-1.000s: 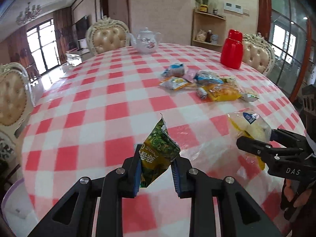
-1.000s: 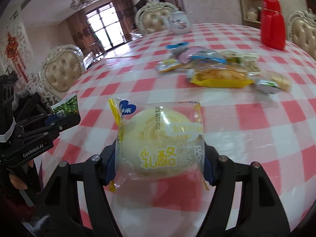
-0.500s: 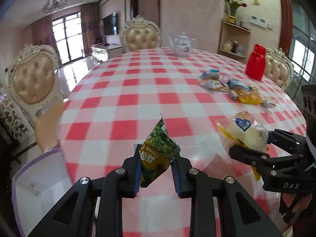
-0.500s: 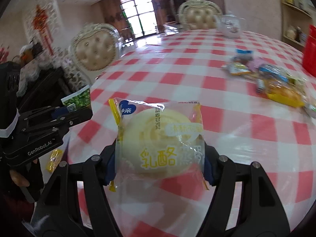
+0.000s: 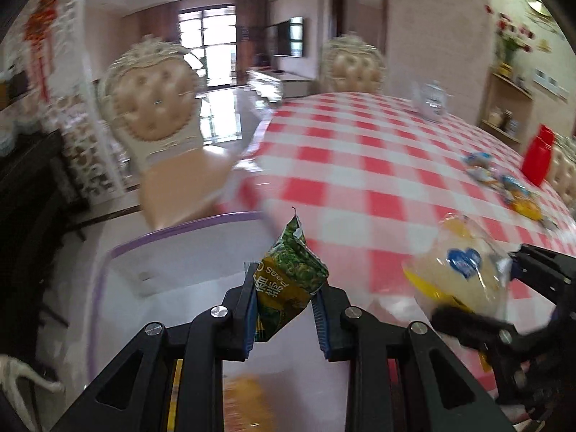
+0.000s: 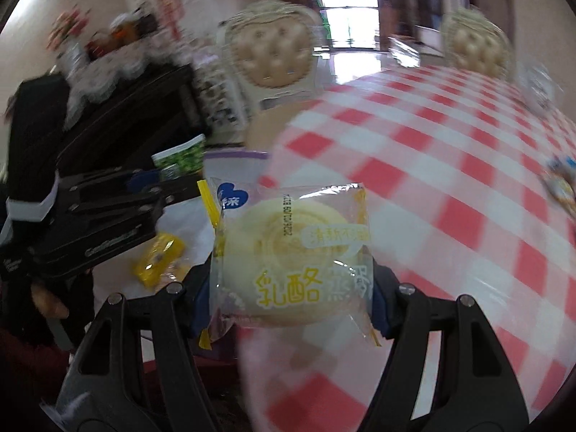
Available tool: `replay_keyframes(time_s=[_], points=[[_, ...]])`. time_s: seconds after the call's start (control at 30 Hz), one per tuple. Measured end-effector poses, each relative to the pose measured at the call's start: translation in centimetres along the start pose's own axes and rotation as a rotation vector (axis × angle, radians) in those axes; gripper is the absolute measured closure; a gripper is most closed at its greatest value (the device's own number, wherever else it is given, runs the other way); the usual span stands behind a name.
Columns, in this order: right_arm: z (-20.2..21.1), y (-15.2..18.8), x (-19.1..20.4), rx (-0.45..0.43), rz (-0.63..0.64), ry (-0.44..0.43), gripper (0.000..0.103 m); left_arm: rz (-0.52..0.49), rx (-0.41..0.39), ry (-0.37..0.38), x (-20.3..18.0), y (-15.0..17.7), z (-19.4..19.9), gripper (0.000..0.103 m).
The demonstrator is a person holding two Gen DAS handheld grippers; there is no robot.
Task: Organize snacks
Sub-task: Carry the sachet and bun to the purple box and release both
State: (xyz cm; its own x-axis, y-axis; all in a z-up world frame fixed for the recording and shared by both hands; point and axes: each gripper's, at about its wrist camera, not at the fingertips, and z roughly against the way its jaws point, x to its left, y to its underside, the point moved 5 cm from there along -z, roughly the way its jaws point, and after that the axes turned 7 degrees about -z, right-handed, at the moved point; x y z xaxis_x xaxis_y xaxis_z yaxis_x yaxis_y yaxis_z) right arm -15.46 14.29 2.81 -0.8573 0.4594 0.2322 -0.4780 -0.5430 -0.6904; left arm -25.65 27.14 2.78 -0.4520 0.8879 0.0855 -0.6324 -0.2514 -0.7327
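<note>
Listing by size, largest first.

White bin with purple rim [image 5: 108,262]: set below the edge of the checked table [image 5: 360,165]; a yellow packet [image 6: 158,259] is already seen inside.

Cheese bun in clear wrapper [image 6: 291,252]: clamped across its width by the right gripper [image 6: 291,309], carried over the table edge beside the bin. Judged light, soft, easily crushed; the film is slick, so a hold across the sealed sides is preferred.

Green pea packet [image 5: 288,280]: pinched at its lower corner by the left gripper [image 5: 284,309], jaws nearly together, held above the bin. Judged very light, crinkly, apt to swing.
</note>
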Motion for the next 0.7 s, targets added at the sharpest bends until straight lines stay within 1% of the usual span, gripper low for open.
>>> replay_keyframes(time_s=[0.07, 0.2, 0.37, 0.47, 0.53, 0.57, 0.6, 0.63, 0.67, 0.7], points=[[-0.9, -0.2, 2.7, 0.013, 0.067, -0.034, 0.032, 0.027, 0.004, -0.042, 2.0, 0.7, 0.3, 0.075], [-2.8, 0.0, 6.5, 0.044, 0.167, -0.06, 0.032, 0.078, 0.013, -0.103, 5.7, 2.0, 0.8, 0.075], [-5.3, 0.6, 9.4, 0.091, 0.223, -0.089, 0.032, 0.118, 0.021, -0.173, 9.0, 3.4, 1.2, 0.075], [-6.7, 0.9, 10.5, 0.109, 0.252, -0.114, 0.03, 0.133, 0.032, -0.219, 10.1, 3.9, 1.1, 0.071], [-7.2, 1.5, 10.9, 0.139, 0.264, -0.136, 0.025, 0.14, 0.047, -0.28, 10.7, 4.0, 1.0, 0.061], [-7.3, 1.6, 10.9, 0.146, 0.265, -0.133, 0.025, 0.143, 0.046, -0.307, 10.9, 4.0, 1.1, 0.045], [-7.3, 1.7, 10.6, 0.142, 0.262, -0.127, 0.024, 0.142, 0.041, -0.325, 11.1, 4.0, 1.3, 0.026], [-7.2, 1.7, 10.4, 0.138, 0.253, -0.125, 0.024, 0.137, 0.03, -0.347, 11.2, 3.9, 1.4, 0.02], [-7.1, 1.6, 9.8, 0.137, 0.236, -0.129, 0.024, 0.127, 0.017, -0.367, 11.1, 3.7, 1.6, 0.017], [-6.8, 1.7, 9.5, 0.137, 0.223, -0.133, 0.024, 0.113, 0.011, -0.377, 10.8, 3.5, 1.7, 0.017]])
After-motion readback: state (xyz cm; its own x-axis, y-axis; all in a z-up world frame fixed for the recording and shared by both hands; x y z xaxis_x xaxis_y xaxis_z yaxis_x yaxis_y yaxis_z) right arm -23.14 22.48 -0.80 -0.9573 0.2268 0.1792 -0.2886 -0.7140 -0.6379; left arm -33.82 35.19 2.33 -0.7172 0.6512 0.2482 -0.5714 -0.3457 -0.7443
